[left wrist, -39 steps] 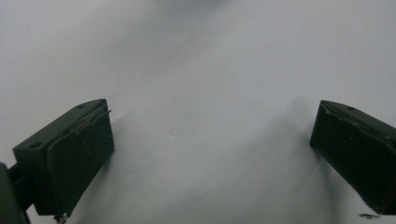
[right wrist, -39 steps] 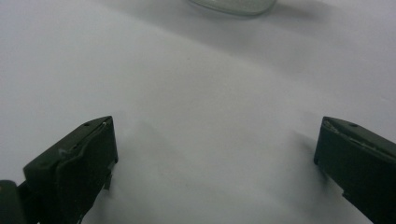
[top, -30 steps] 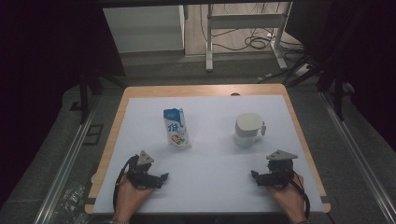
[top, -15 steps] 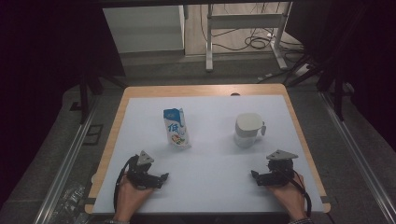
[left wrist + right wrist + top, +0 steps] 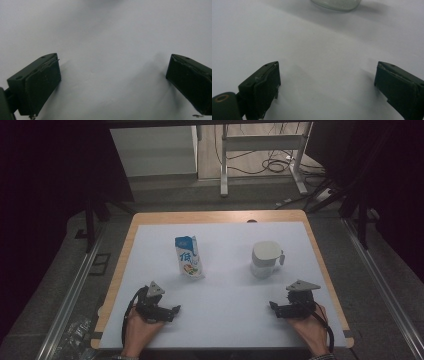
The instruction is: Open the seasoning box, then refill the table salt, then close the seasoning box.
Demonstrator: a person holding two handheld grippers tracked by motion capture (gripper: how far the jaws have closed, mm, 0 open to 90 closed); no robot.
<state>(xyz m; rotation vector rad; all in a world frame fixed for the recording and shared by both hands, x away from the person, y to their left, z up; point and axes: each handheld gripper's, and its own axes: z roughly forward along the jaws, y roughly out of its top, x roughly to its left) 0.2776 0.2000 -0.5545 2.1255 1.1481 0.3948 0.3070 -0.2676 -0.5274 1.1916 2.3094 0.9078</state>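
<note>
Nothing has shifted since the earlier frames: both hands stay low at the near edge of the table [image 5: 220, 227], and carton and jug stand where they did. The left gripper [image 5: 172, 310] rests on the white top with jaws wide and empty, pointing right, the carton [image 5: 188, 256] well beyond it. The right gripper [image 5: 273, 306], likewise wide and empty, points left, the jug [image 5: 265, 259] standing ahead of it.

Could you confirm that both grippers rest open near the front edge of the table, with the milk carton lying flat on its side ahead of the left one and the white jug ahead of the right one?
Not quite: the milk carton stands upright, as the high view shows. The rest holds: the left gripper and right gripper rest open near the front edge of the table, with the white jug ahead of the right one.
</note>
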